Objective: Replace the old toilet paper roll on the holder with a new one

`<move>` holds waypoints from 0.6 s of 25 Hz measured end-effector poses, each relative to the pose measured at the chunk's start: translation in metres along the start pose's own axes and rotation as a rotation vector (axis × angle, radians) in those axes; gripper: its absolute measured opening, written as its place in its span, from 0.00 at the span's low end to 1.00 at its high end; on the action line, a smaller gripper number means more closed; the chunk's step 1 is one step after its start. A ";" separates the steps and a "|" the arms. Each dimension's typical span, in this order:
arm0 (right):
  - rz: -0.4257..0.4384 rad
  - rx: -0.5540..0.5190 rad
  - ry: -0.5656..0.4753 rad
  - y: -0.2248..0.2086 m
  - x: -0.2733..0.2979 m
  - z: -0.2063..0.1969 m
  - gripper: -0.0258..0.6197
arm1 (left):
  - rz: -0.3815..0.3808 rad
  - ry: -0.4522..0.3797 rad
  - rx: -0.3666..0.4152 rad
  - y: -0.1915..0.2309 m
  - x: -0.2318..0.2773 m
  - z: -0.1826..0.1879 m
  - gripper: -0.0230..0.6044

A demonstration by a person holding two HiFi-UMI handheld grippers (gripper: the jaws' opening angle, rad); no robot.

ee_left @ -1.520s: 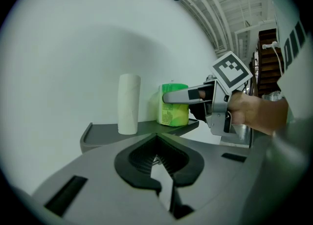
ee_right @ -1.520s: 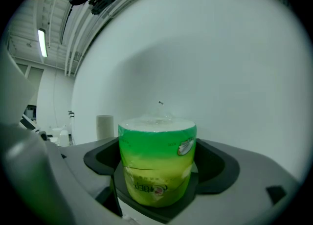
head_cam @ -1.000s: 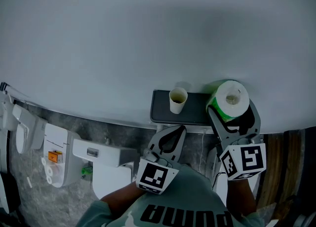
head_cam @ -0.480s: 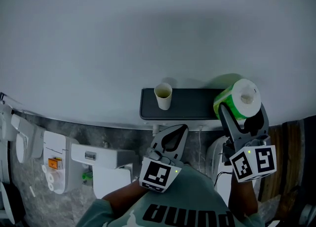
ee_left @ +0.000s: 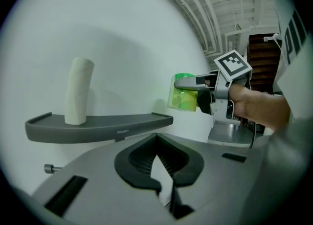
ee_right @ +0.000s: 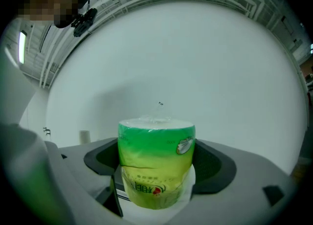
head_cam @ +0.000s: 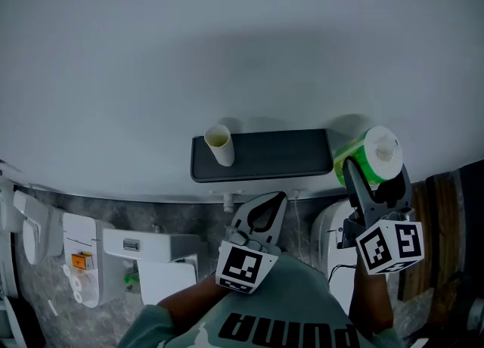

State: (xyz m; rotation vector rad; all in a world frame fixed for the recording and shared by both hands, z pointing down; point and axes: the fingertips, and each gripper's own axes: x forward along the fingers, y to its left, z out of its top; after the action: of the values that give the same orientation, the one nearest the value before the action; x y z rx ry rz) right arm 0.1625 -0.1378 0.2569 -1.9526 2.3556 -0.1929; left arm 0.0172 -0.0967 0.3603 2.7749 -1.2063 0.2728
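A bare cardboard tube (head_cam: 218, 144) stands upright at the left end of a dark grey wall shelf (head_cam: 265, 156); the left gripper view shows the tube (ee_left: 78, 91) and the shelf (ee_left: 98, 121) too. My right gripper (head_cam: 367, 176) is shut on a new toilet paper roll (head_cam: 376, 150) in green wrap, held just off the shelf's right end. In the right gripper view the roll (ee_right: 155, 163) fills the space between the jaws of the right gripper (ee_right: 156, 155). My left gripper (head_cam: 261, 214) hangs below the shelf, shut and holding nothing (ee_left: 156, 138).
A white wall (head_cam: 227, 51) rises behind the shelf. White bathroom fixtures (head_cam: 144, 252) sit at the lower left and a white tank (head_cam: 333, 229) below the right gripper. Dark wood panelling (head_cam: 427, 233) is at the right. A small metal pin (ee_left: 49, 168) sticks out under the shelf.
The right gripper has carried the green roll from over the shelf's right end to just beyond it. The shelf and tube have drifted left in the head view. The left gripper stays put.
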 end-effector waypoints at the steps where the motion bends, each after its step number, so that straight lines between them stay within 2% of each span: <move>1: -0.010 0.013 0.001 -0.006 -0.002 -0.002 0.72 | -0.005 0.002 0.000 -0.003 0.001 -0.001 0.04; 10: -0.070 0.125 0.018 -0.047 -0.014 -0.028 0.72 | -0.003 0.037 0.013 -0.015 0.009 -0.015 0.04; 15: -0.073 0.241 0.045 -0.057 -0.010 -0.054 0.72 | 0.013 0.063 0.017 -0.011 0.009 -0.023 0.04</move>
State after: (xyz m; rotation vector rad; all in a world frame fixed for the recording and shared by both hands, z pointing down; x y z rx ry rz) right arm 0.2120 -0.1358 0.3186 -1.9370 2.1699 -0.5041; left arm 0.0288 -0.0919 0.3849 2.7515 -1.2135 0.3698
